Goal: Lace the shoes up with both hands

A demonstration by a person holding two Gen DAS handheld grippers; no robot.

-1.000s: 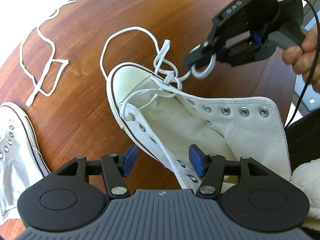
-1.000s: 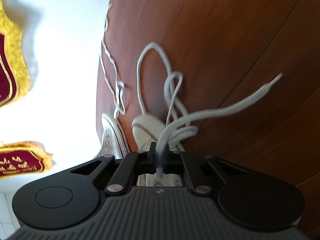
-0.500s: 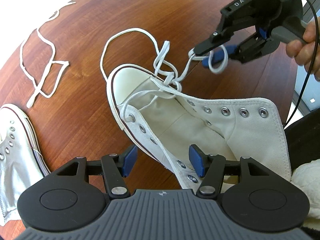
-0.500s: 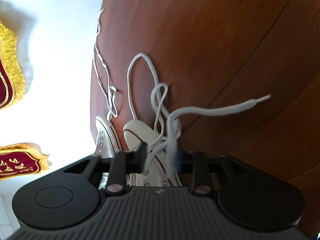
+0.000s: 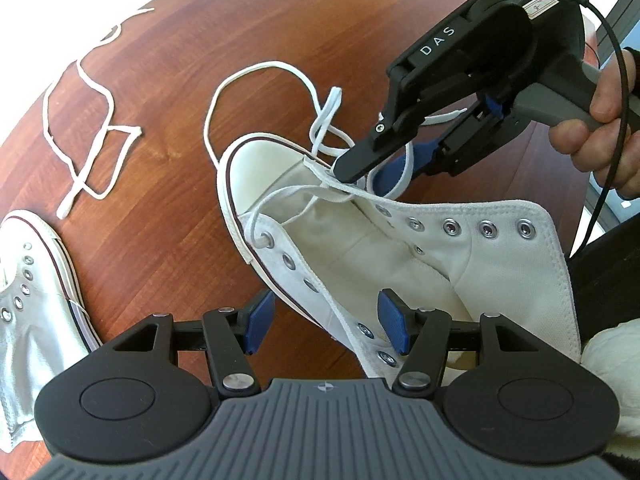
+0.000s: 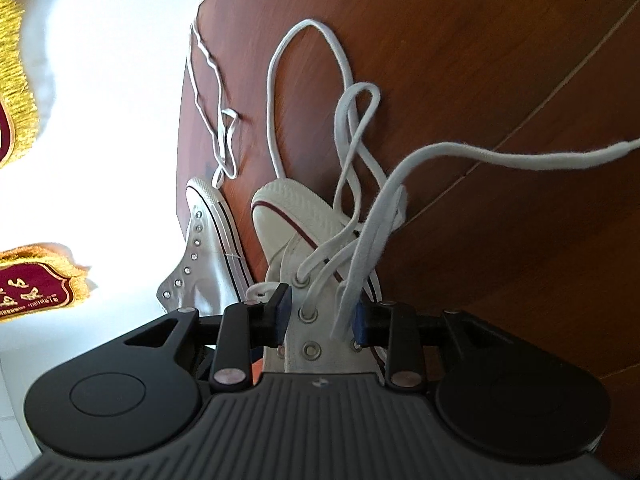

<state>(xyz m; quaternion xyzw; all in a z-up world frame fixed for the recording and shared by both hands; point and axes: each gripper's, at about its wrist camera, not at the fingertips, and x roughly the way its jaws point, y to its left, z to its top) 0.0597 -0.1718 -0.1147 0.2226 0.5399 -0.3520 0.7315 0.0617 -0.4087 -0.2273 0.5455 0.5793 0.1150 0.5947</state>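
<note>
The white high-top sneaker [image 5: 400,248] lay on its side on the wooden table [image 5: 168,92], its lace [image 5: 256,76] threaded only through the eyelets nearest the toe. The left gripper [image 5: 326,320] straddled the eyelet edge near the ankle, fingers apart and not pressing. The right gripper [image 5: 370,168] was closing above the toe eyelets; a lace strand passed between its fingers, apparently unclamped. A second sneaker [image 5: 28,280] and a loose lace [image 5: 86,132] lay nearby.

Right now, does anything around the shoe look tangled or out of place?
Yes. The lace on the high-top shoe lies bunched in crossed loops just past the toe cap, not running eyelet to eyelet. A loop hangs between the closing jaws of the right gripper. A second lace sprawls loose on the table.
</note>
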